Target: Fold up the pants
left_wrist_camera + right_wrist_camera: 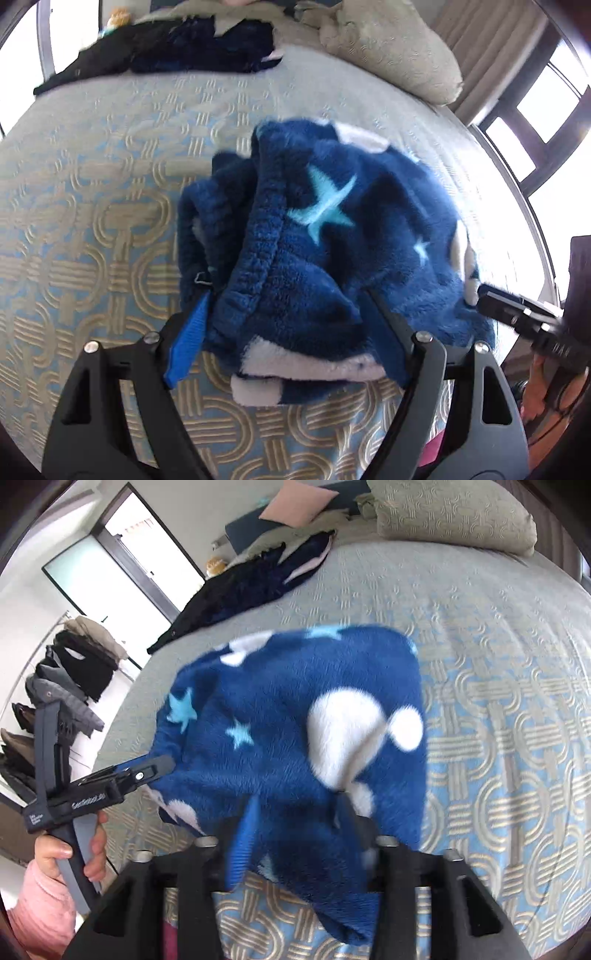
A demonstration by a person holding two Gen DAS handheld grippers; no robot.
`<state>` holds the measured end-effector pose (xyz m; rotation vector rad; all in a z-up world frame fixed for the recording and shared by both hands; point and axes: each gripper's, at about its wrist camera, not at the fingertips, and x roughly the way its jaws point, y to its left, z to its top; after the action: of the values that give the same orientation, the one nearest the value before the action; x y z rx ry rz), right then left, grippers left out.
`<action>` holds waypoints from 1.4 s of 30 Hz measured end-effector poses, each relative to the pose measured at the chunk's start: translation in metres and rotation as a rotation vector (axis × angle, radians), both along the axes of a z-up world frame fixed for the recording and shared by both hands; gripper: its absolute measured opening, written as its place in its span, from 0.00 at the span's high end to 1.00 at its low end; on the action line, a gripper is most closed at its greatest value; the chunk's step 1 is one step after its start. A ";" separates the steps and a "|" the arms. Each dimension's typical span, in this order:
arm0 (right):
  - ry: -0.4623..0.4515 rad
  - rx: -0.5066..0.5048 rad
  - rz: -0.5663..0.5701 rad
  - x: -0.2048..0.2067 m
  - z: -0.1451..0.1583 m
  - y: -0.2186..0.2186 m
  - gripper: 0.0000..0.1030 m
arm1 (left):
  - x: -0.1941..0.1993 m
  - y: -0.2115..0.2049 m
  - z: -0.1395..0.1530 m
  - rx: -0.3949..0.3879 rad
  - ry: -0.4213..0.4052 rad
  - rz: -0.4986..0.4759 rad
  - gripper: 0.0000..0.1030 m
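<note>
Patterned bedspread (498,709) lies beneath fleece pants (295,720), bunched between both tools: left gripper (288,325) and right gripper (295,812) each clench an edge, apparently carrying the fold over.

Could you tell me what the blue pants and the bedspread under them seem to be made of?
Blue pants: apparently plush fleece, matte and fuzzy, its nap visibly raised.
Bedspread: probably woven jacquard or quilted fabric, with raised beige interlocking rings on pale blue, slightly sheeny.
</note>
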<state>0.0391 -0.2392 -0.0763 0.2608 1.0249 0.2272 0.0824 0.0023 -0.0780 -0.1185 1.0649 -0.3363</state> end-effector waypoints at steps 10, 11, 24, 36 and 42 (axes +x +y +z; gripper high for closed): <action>0.209 0.366 -0.178 0.016 -0.046 -0.080 0.19 | 0.020 0.048 -0.033 -0.198 0.237 0.127 0.08; 0.230 0.367 -0.184 0.021 -0.053 -0.082 0.19 | 0.021 0.049 -0.041 -0.211 0.272 0.138 0.08; 0.281 0.569 -0.085 0.068 -0.093 -0.077 0.19 | 0.051 0.028 -0.085 -0.386 0.361 0.150 0.01; 0.161 0.399 -0.021 0.077 -0.034 -0.044 0.69 | 0.039 0.014 -0.040 -0.330 0.156 0.041 0.57; 0.058 0.368 -0.012 0.087 0.005 -0.045 0.69 | 0.057 -0.003 -0.007 -0.310 0.052 0.009 0.57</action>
<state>0.1264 -0.2838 -0.0716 0.6095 1.0352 0.3994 0.1395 -0.0009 -0.0847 -0.4112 1.0570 -0.4909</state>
